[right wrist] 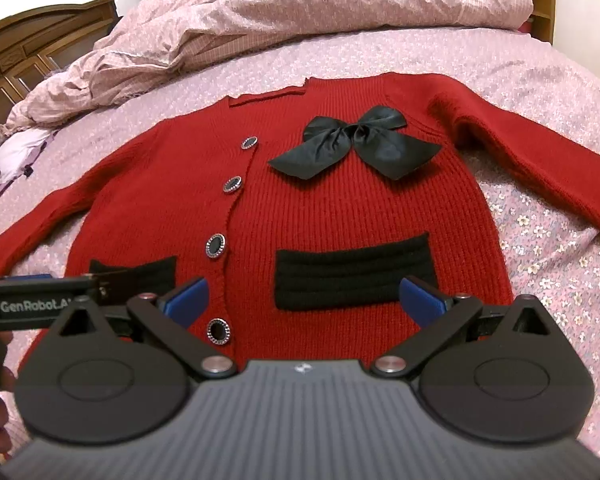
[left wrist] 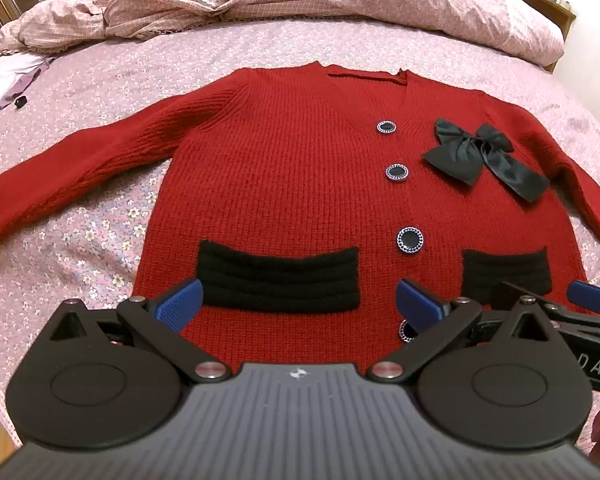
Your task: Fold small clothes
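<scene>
Both tongs hover spread wide above the hem of the cardigan, pinching nothing: the left tongs [left wrist: 298, 300] over the left-hand black pocket band, the right tongs [right wrist: 304, 298] over the right-hand one, side by side and close together. Below them the red knitted cardigan [left wrist: 284, 184] lies flat, front up and buttoned, on the bed, both sleeves stretched out to the sides. Its front carries a row of round dark buttons with silvery rims [left wrist: 410, 240], two black ribbed pocket bands [right wrist: 356, 274] low on the body, and a black satin bow [right wrist: 356, 146] on the chest. Under the cardigan is a pink sheet printed with small flowers [left wrist: 100, 240]. Beyond the neckline a crumpled pink quilt [left wrist: 260, 4] is heaped along the far side of the bed.
</scene>
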`<control>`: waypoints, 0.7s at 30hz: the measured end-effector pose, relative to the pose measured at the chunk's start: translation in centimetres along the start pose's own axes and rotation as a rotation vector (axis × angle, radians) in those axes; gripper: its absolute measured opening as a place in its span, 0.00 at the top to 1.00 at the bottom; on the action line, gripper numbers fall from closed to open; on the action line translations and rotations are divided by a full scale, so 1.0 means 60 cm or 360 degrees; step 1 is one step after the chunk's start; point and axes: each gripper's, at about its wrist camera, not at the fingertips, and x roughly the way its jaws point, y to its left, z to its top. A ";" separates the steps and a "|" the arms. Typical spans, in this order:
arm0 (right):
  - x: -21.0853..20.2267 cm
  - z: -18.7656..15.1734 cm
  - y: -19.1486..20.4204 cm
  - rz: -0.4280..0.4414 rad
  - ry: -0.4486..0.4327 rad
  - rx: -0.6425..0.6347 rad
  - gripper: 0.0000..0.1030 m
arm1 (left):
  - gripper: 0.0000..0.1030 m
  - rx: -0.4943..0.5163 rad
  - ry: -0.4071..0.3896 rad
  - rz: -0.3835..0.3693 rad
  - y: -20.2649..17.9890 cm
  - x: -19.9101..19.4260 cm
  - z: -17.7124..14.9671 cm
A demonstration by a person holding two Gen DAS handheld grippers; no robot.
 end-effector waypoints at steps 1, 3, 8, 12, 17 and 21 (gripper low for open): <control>0.000 0.000 0.000 0.0001 0.0001 0.0000 0.00 | 0.00 0.0000 0.0000 -0.0001 0.000 0.000 0.000; 0.001 0.000 0.000 0.0001 0.0001 -0.0002 0.00 | 0.00 0.0000 0.0001 0.0000 0.000 0.000 0.000; 0.001 0.000 0.001 0.0001 0.0002 0.0000 0.00 | 0.00 0.0002 0.0005 0.0003 0.000 0.001 -0.001; 0.001 -0.001 0.001 0.0001 0.0002 -0.0001 0.00 | 0.00 0.0003 0.0012 0.0004 0.000 0.002 -0.002; 0.002 -0.002 0.002 0.0001 0.0002 -0.0001 0.00 | 0.00 0.0003 0.0018 0.0007 -0.001 0.003 -0.002; 0.002 -0.002 0.003 0.0002 0.0003 -0.0003 0.00 | 0.00 0.0005 0.0020 0.0010 0.000 0.004 -0.003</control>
